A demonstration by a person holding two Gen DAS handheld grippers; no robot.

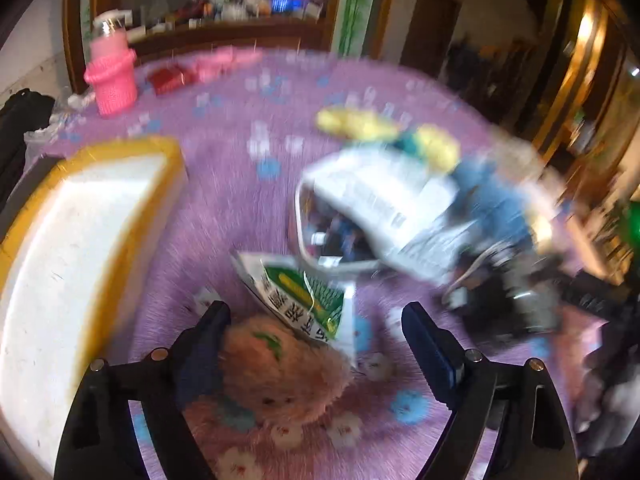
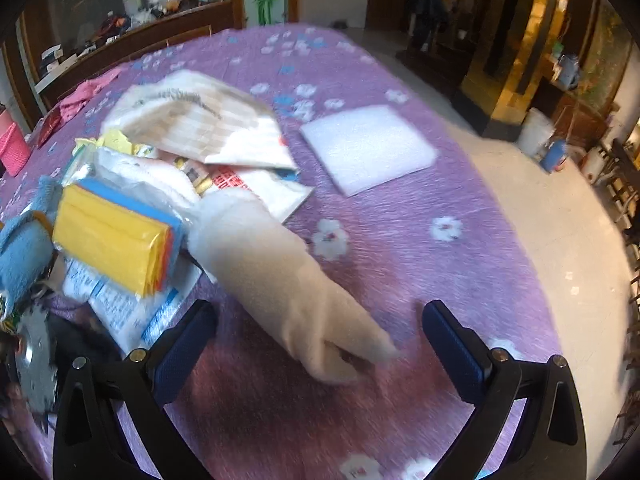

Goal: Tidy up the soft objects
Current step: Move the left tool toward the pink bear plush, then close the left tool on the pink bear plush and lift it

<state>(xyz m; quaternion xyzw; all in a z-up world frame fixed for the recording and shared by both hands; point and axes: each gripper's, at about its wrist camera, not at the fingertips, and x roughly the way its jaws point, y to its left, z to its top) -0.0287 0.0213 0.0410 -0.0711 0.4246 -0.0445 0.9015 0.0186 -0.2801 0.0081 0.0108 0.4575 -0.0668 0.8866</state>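
- Left wrist view: left gripper (image 1: 316,320) spread wide around the plush bear (image 1: 276,368), not pinching; white tray (image 1: 80,240) at left is bare.
- Right gripper (image 2: 320,320) gapes over a beige glove (image 2: 288,280); the pile (image 2: 120,220) looks unsorted, so sorting has barely started.

Purple flowered bedspread (image 2: 400,240), white foam square (image 2: 368,148), cream glove (image 2: 288,280), pink plush bear (image 1: 276,364), white foam box (image 1: 80,260)

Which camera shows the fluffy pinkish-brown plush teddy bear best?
The left wrist view: the fluffy pinkish-brown plush teddy bear lies close up between the open left gripper fingers, though blurred and partly covered by a green-and-white packet. The right wrist view doesn't show it.
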